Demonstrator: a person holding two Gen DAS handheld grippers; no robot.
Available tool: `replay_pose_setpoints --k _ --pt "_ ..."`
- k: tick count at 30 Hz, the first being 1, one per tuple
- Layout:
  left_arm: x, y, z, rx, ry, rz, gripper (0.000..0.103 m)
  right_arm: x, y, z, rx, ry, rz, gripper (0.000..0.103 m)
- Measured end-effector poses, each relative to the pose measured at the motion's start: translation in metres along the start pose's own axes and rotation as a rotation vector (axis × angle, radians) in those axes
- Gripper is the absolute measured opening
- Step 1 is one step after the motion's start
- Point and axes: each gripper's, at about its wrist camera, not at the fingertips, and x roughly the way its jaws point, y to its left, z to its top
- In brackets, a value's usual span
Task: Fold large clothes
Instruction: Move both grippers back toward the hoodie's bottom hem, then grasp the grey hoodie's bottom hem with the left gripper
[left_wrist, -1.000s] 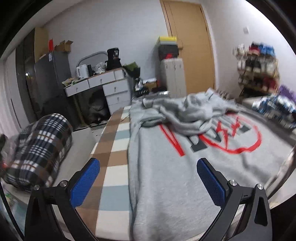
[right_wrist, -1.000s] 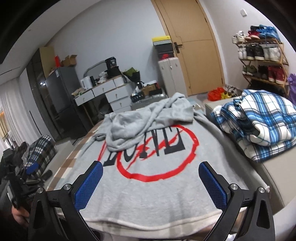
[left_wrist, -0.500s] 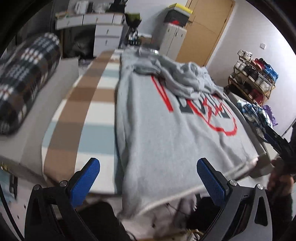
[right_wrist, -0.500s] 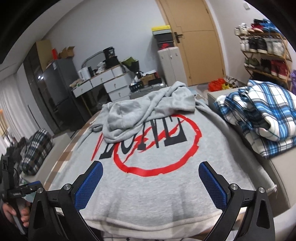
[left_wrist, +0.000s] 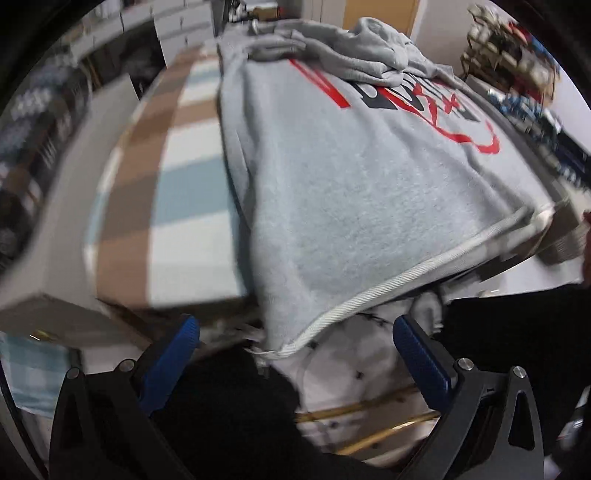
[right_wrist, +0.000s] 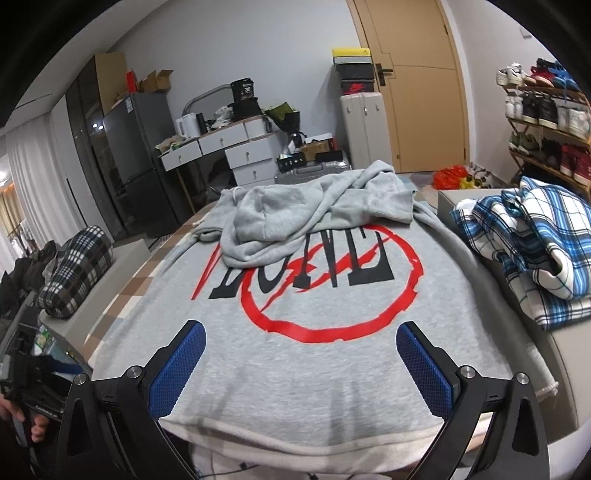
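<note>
Grey hoodie (right_wrist: 317, 354) spread flat on the table (left_wrist: 177, 206), hem toward the grippers

Left gripper (left_wrist: 295, 354) and right gripper (right_wrist: 301, 358) both have fingers apart, holding nothing; the fleece looks thick, soft and floppy, fairly heavy, so it will likely sag unless taken at the ribbed hem (left_wrist: 369, 299) corners, one gripper at each
</note>
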Motion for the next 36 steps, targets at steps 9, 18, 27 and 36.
replay_pose_setpoints --k 9,18,27,36 --pt "0.011 0.002 0.01 -0.046 0.092 -0.13 0.1 0.003 -0.005 -0.001 0.022 0.018 -0.008 0.103" --pt "0.001 0.027 0.008 -0.191 0.043 -0.363 0.01 -0.002 -0.018 -0.001 0.089 0.002 -0.005 0.103" --pt "-0.028 0.035 0.012 -0.254 -0.179 -0.492 0.007 -0.005 -0.032 0.002 0.17 -0.012 0.016 0.103" --pt "-0.003 0.038 0.016 -0.321 -0.01 -0.434 0.021 -0.008 -0.043 0.002 0.233 -0.024 0.034 0.103"
